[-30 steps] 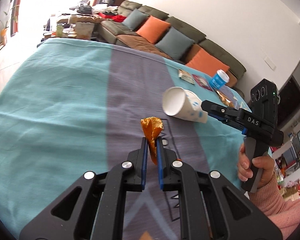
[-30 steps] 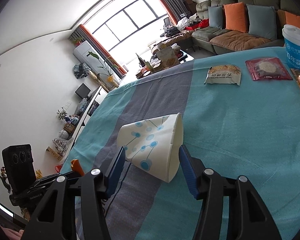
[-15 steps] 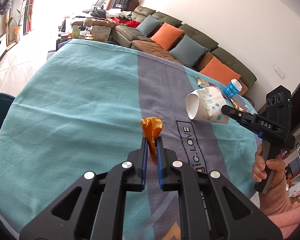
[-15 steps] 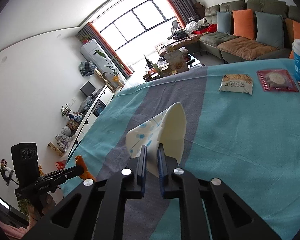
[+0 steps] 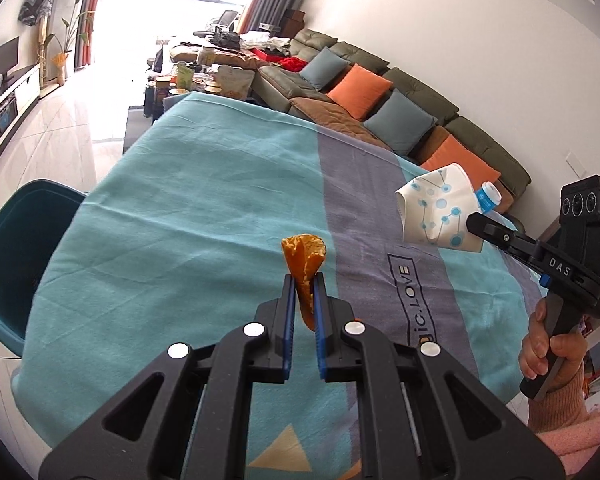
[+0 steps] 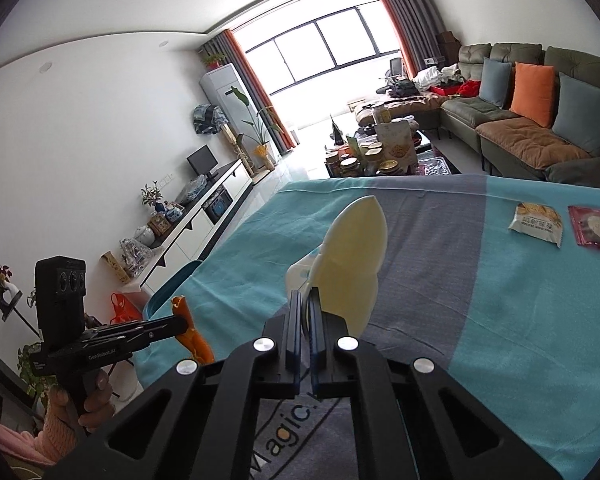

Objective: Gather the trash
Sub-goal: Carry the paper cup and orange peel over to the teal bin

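My left gripper (image 5: 303, 280) is shut on a piece of orange peel (image 5: 305, 256) and holds it above the teal and grey tablecloth (image 5: 188, 216). The peel also shows in the right wrist view (image 6: 188, 328). My right gripper (image 6: 305, 296) is shut on a squashed white paper cup with blue dots (image 6: 352, 264), held in the air over the table. The cup shows at the right of the left wrist view (image 5: 436, 216). A dark teal bin (image 5: 16, 248) stands on the floor beside the table's left edge.
Two snack packets, one white (image 6: 536, 224) and one red (image 6: 594, 230), lie on the far right of the table. A blue-and-white cup (image 5: 487, 198) stands behind the held cup. A sofa with cushions (image 5: 380, 96) runs along the wall beyond.
My right gripper has closed on the paper cup, flattened it and lifted it. Both grippers have pulled back and risen, bringing the bin into view at the left.
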Available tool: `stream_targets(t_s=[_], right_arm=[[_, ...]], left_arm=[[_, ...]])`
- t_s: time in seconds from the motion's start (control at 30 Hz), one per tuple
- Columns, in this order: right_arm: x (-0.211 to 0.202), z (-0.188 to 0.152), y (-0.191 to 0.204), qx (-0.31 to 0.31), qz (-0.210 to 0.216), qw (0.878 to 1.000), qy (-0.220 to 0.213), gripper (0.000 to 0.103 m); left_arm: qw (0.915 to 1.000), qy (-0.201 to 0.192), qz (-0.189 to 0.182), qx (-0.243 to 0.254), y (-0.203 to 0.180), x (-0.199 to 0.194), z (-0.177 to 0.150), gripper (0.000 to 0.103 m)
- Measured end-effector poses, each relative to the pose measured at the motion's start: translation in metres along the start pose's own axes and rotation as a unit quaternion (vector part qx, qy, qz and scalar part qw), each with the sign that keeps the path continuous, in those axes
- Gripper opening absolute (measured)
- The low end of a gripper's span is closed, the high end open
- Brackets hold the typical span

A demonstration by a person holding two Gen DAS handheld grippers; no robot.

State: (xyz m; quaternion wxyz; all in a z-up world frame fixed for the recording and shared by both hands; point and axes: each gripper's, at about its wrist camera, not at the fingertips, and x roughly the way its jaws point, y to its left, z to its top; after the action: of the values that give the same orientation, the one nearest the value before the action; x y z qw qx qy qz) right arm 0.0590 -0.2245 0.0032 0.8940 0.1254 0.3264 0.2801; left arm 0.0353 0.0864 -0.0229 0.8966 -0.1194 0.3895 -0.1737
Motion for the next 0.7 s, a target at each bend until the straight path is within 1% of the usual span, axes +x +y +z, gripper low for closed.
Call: stream_targets(t_s=[0.37,0.53,0.7], right_arm=[[0.033,0.003,0.053,-0.043,0.057,0.997,0.021,0.002],[0.048,0.004,0.071,-0.055,0.076,0.995,0.031,0.002],[0.062,0.006,0.081,-0.065,0.09,0.993,0.037,0.002]], left_arm=[[0.9988,-0.031,0.034,-0.018,0.022,-0.032,0.002,0.009],[0.9978,-0.039,0.043,-0.032,0.036,-0.043,0.002,0.009],[0.9965,-0.045,0.055,-0.043,0.047,-0.052,0.0,0.009]])
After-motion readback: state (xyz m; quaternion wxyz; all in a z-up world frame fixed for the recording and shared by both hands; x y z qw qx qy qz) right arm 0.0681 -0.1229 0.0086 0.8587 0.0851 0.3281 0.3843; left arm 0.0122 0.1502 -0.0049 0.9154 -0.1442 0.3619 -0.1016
